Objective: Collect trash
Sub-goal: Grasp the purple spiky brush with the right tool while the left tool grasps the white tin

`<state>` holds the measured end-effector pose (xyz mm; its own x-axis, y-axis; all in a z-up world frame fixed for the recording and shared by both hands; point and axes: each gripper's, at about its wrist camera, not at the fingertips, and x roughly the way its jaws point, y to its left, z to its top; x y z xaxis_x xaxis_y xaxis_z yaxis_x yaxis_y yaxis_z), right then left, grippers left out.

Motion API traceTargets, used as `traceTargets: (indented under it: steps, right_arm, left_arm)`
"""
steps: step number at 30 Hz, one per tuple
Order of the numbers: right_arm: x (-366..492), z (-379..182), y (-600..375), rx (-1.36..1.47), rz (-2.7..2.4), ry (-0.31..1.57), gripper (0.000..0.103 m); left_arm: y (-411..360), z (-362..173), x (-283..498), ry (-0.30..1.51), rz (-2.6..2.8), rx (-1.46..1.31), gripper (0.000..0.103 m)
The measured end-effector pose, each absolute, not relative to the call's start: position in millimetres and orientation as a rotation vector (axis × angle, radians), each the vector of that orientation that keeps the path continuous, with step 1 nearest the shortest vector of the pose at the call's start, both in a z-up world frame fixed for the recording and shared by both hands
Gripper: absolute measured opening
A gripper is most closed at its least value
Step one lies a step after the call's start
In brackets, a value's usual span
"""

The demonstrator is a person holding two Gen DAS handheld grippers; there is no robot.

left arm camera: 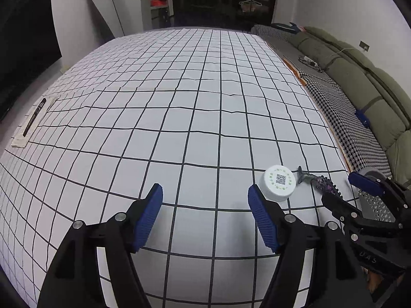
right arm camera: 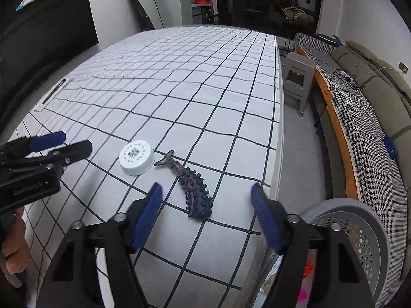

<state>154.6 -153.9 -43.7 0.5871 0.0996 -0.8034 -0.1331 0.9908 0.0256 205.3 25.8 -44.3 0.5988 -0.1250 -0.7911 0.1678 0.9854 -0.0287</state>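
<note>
Both the left hand-held gripper (left arm camera: 205, 215) and right hand-held gripper (right arm camera: 206, 215) gape wide, empty, over the grid-clothed desk (right arm camera: 179, 89). A round white plastic lid (right arm camera: 137, 161) lies beside a knobbly dark purple rubber fish (right arm camera: 192, 187); only the right view shows the perforated grey plastic basket (right arm camera: 359, 220) fully.

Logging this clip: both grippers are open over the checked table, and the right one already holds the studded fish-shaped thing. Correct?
Not quite. In the right wrist view the right gripper is open and empty; the studded fish-shaped thing lies on the checked table. The left gripper is open too.

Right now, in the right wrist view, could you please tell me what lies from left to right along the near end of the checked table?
Left tongs → round white lid with a printed code → dark knobbly fish-shaped toy → grey perforated plastic basket.
</note>
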Motion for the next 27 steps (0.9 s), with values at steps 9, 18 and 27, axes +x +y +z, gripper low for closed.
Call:
traceTargets:
  steps: [9, 18, 27]
  right_arm:
    - [158, -50, -147, -0.067, 0.139, 0.955, 0.022]
    - [138, -40, -168, 0.036, 0.113, 0.923, 0.022]
    - [110, -27, -182, 0.101, 0.112, 0.881, 0.021]
  left_arm:
    - [20, -43, 202, 0.905, -0.194, 0.058, 0.071]
    - [4, -43, 195, 0.904, -0.228, 0.085, 0.072]
    - [-10, -43, 192, 0.905, -0.238, 0.101, 0.075]
